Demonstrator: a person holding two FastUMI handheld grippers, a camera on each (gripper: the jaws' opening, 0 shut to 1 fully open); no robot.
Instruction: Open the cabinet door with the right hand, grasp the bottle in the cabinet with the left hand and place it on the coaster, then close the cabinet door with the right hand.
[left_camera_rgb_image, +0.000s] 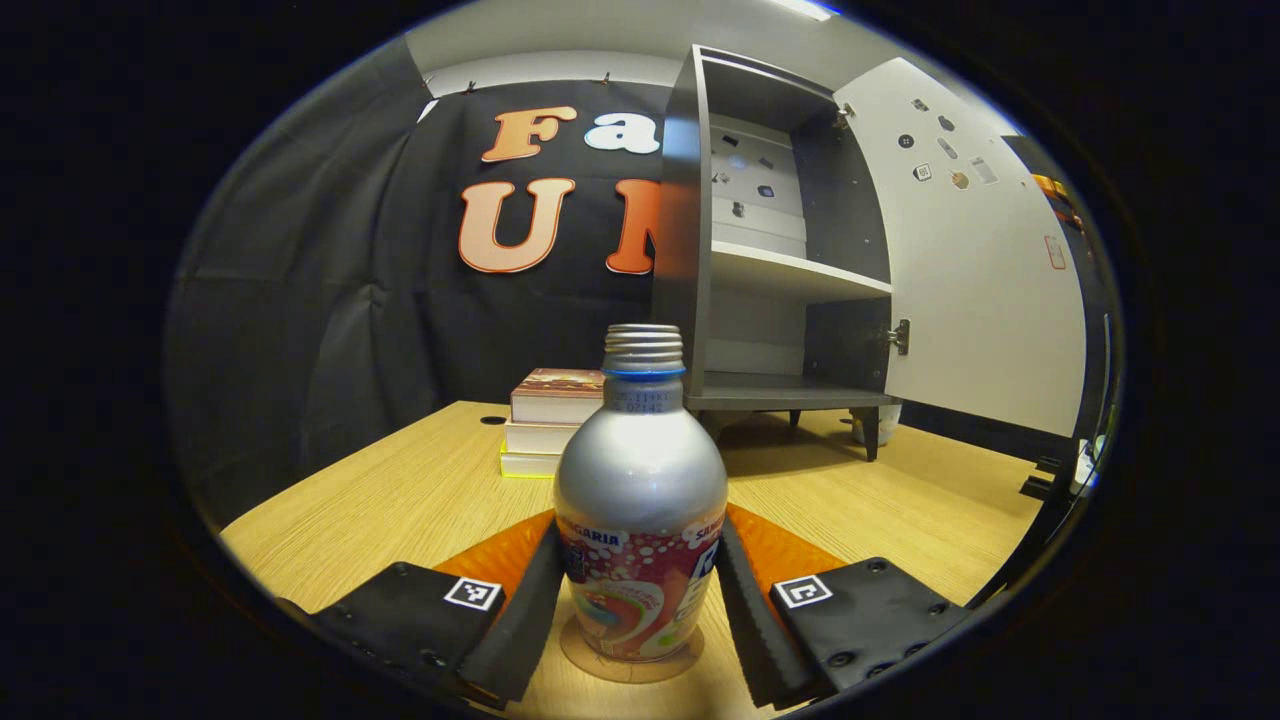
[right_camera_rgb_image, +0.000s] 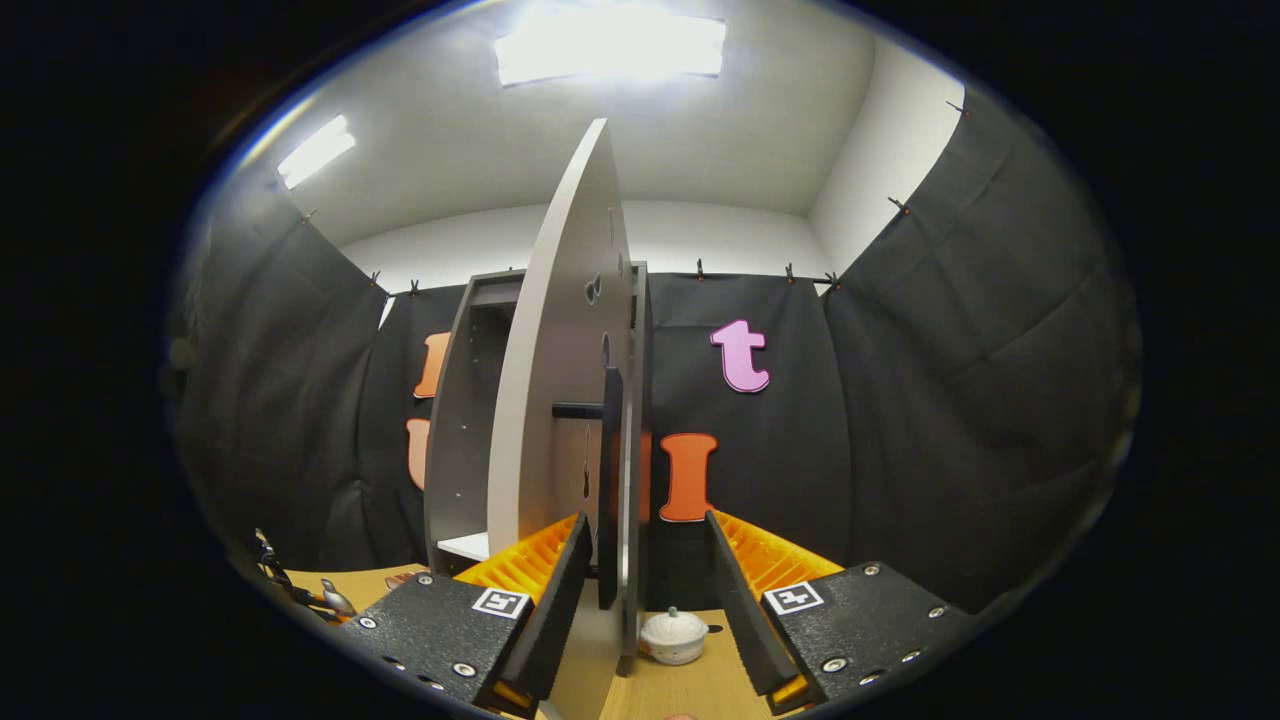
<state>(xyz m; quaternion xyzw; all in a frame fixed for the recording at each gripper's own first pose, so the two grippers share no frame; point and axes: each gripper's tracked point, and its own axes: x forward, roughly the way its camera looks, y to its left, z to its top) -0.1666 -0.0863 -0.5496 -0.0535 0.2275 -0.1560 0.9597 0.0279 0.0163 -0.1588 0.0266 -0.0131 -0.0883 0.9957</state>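
Left gripper view has the bottle (left_camera_rgb_image: 640, 520) upright on the coaster (left_camera_rgb_image: 630, 660), in front of the open cabinet (left_camera_rgb_image: 770, 270) on the surface (left_camera_rgb_image: 400, 490); the left claw (left_camera_rgb_image: 640, 600) brackets it, contact unclear; the right claw (right_camera_rgb_image: 640, 590) straddles the cabinet door (right_camera_rgb_image: 565, 400) edge, spread, apparently poised to swing it closed.

Open cabinet door (right_camera_rgb_image: 560, 400) edge-on between right tool (right_camera_rgb_image: 640, 600) fingers.

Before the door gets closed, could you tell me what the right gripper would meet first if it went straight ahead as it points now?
The open cabinet door: its edge already sits between the right gripper fingers, nearer the left one. Depth is hard to judge.
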